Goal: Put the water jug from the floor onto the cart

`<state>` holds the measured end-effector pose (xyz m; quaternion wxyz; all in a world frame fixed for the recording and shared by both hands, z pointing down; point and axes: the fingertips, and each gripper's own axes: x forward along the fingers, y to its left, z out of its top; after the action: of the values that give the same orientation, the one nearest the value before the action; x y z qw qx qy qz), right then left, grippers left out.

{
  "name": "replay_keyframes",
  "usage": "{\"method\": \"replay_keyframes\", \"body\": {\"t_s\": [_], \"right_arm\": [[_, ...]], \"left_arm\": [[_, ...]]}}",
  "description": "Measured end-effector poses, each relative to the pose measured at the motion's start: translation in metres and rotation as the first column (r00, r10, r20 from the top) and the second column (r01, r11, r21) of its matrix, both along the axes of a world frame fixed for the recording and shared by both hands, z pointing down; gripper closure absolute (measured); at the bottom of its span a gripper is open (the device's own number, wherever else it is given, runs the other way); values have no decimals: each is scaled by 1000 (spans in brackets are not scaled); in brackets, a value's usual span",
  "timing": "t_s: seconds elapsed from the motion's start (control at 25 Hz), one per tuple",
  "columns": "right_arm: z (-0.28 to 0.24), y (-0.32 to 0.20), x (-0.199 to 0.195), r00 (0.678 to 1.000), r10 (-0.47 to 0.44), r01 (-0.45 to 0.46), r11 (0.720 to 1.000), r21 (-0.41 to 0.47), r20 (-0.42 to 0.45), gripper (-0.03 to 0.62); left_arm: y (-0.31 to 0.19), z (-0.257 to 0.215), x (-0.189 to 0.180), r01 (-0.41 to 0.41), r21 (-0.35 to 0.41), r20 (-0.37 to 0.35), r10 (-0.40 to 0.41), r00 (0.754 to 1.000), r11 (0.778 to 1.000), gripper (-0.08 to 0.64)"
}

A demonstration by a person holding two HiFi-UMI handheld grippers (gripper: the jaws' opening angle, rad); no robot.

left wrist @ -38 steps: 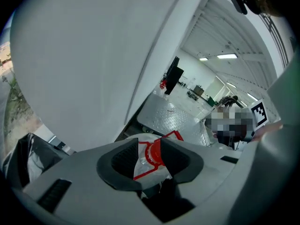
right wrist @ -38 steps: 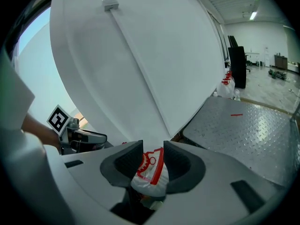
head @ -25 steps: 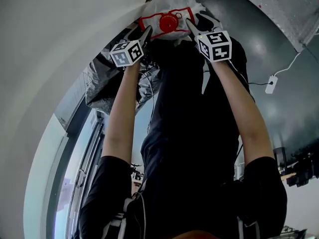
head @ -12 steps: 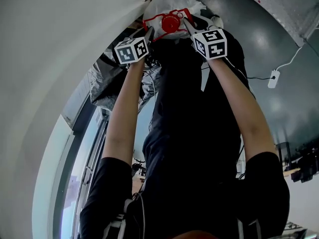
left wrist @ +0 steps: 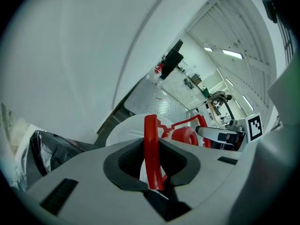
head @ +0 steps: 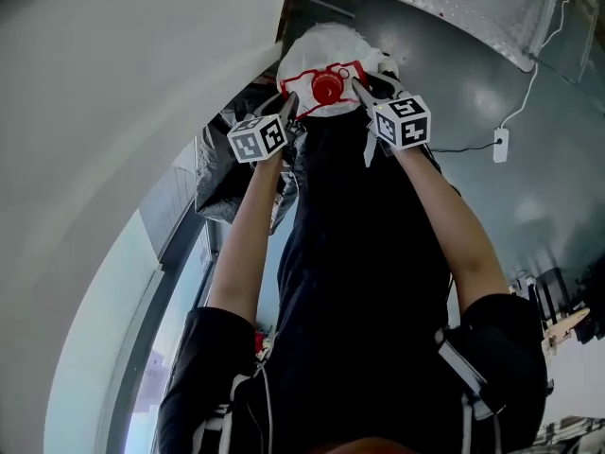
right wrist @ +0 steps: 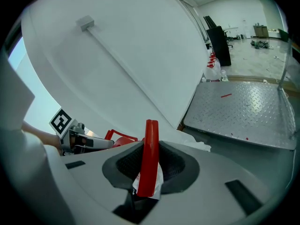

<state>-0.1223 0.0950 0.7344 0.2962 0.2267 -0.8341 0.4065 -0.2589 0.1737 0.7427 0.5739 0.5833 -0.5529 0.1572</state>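
Note:
The water jug (head: 326, 50), wrapped in white plastic with a red cap (head: 326, 87) and a red carry handle, hangs between my two grippers, off the floor. My left gripper (head: 288, 104) pinches the handle's left side; its jaws are still closing, and the red handle strip (left wrist: 151, 158) stands upright between its pads. My right gripper (head: 357, 87) is shut on the handle's right side, and the red strip (right wrist: 150, 158) fills its jaws. The cart's diamond-plate deck (right wrist: 243, 111) lies just beyond the jug.
A white wall curves along the left. A crumpled black plastic bag (head: 222, 173) lies left of my arms. A white plug block on a cord (head: 500, 145) rests on the grey floor at the right. The cart deck's edge (head: 454, 8) runs across the top.
Both grippers closed on the red handle's two sides and rose with the jug between them. More of the cart's metal deck has come into view at the top.

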Motion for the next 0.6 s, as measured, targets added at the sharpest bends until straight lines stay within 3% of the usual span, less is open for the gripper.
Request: {"method": "replay_keyframes", "body": {"t_s": [0.28, 0.44, 0.6], "right_arm": [[-112, 24, 37, 996, 86, -87, 994, 66, 5, 503], [-142, 16, 57, 985, 172, -172, 981, 89, 14, 503], [-165, 11, 78, 972, 235, -235, 963, 131, 13, 503]], "left_arm": [[12, -102, 33, -69, 98, -20, 72, 997, 993, 469], [-8, -139, 50, -91, 233, -67, 110, 992, 968, 468], [-18, -162, 71, -98, 291, -96, 131, 987, 952, 468]]}}
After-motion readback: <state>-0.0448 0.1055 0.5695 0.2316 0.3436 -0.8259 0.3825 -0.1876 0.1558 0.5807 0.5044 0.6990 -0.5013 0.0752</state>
